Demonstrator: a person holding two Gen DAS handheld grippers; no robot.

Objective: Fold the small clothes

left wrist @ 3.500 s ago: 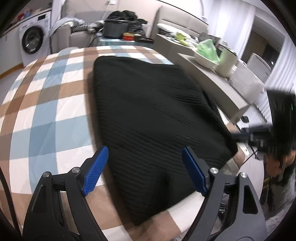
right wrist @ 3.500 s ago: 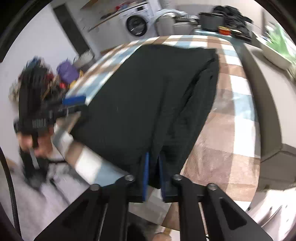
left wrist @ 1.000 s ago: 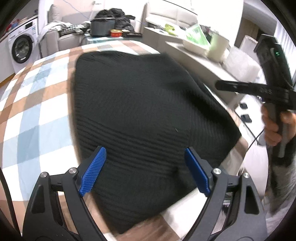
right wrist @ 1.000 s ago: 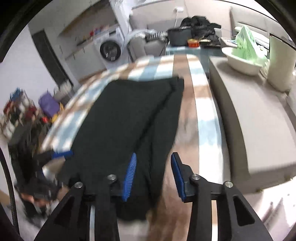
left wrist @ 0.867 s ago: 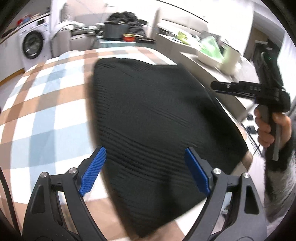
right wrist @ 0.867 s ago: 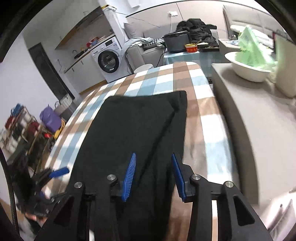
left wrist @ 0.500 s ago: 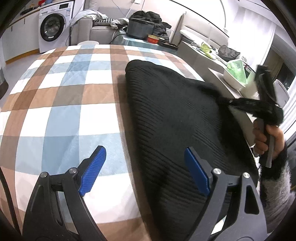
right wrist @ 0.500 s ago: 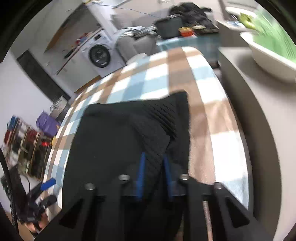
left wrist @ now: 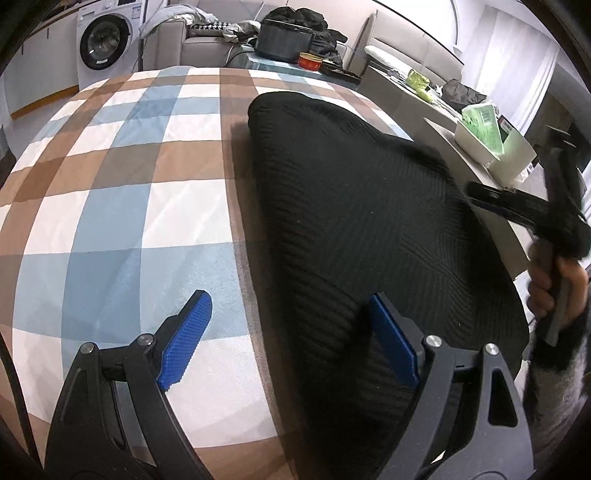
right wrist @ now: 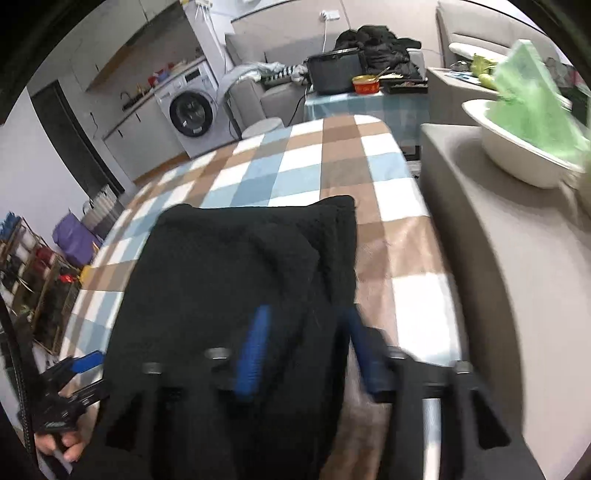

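Note:
A black ribbed knit garment [left wrist: 362,206] lies flat on the checked tablecloth [left wrist: 122,155]. My left gripper [left wrist: 291,339] is open over its near left edge, one blue pad on cloth, one over the garment. The right gripper [left wrist: 476,192] shows at the garment's right edge. In the right wrist view the garment [right wrist: 236,273] has a raised fold; my right gripper [right wrist: 306,347] is open and blurred, its blue fingers [right wrist: 255,347] apart over the right edge. The left gripper [right wrist: 81,365] shows at lower left.
A grey counter [right wrist: 509,258] runs along the table's right side with a white bowl of green bags [right wrist: 524,147]. Behind the table stand a washing machine [left wrist: 107,48], a sofa with dark clothes [left wrist: 295,18] and a black pot [right wrist: 334,72].
My right gripper, shut on the garment's right edge half a second ago, has opened. The left gripper has stayed open and shifted slightly left over the cloth.

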